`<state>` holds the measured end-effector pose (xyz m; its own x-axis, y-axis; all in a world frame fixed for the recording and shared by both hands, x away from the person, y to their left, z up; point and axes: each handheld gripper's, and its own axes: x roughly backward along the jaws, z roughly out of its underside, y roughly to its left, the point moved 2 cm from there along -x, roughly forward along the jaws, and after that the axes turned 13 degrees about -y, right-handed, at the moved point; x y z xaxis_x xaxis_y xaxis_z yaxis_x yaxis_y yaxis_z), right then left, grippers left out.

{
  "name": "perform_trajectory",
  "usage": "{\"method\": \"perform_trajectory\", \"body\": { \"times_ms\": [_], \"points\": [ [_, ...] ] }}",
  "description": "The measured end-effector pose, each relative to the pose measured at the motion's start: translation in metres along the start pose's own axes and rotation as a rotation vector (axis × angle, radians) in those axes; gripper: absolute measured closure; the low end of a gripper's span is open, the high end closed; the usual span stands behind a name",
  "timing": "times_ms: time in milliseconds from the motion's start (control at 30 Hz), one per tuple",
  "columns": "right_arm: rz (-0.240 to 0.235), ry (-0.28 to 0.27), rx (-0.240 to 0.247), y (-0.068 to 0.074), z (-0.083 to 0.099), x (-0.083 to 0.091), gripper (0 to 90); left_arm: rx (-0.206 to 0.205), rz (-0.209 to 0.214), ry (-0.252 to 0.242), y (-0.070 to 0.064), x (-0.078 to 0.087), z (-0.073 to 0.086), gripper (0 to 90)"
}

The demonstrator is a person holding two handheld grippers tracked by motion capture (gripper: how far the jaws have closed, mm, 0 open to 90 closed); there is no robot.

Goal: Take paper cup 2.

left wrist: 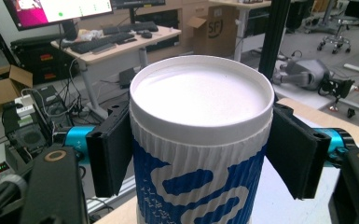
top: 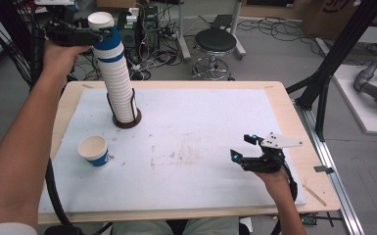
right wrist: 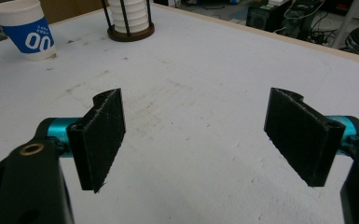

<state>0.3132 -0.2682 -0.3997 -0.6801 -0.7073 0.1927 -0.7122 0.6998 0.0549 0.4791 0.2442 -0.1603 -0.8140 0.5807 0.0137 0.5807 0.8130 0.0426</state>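
top cup (left wrist: 200, 140) between left gripper (left wrist: 200, 154) jaws, seemingly gripped

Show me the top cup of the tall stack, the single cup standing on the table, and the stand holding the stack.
top cup (left wrist: 200, 93), left gripper view, on its white inside.
single cup (top: 94, 151), high view, on its rim and wall.
stand (top: 126, 123), high view, on its brown base ring.

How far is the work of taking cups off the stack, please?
One loose cup already stands upright on the white mat, apart from the stack. The left gripper now has its jaws around the top cup. The right gripper waits open above the mat. Many cups remain in the holder.
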Motion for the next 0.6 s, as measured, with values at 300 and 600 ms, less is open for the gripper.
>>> {"method": "perform_trajectory", "body": {
  "times_ms": [300, 600],
  "points": [
    [-0.001, -0.004, 0.007, 0.001, -0.002, 0.001, 21.0, -0.006, -0.015, -0.065, 0.0, 0.015, -0.026, 28.9],
    [-0.007, 0.001, 0.003, 0.002, -0.002, 0.001, 21.0, -0.029, -0.011, -0.116, -0.004, 0.035, -0.047, 28.9]
  ]
}}
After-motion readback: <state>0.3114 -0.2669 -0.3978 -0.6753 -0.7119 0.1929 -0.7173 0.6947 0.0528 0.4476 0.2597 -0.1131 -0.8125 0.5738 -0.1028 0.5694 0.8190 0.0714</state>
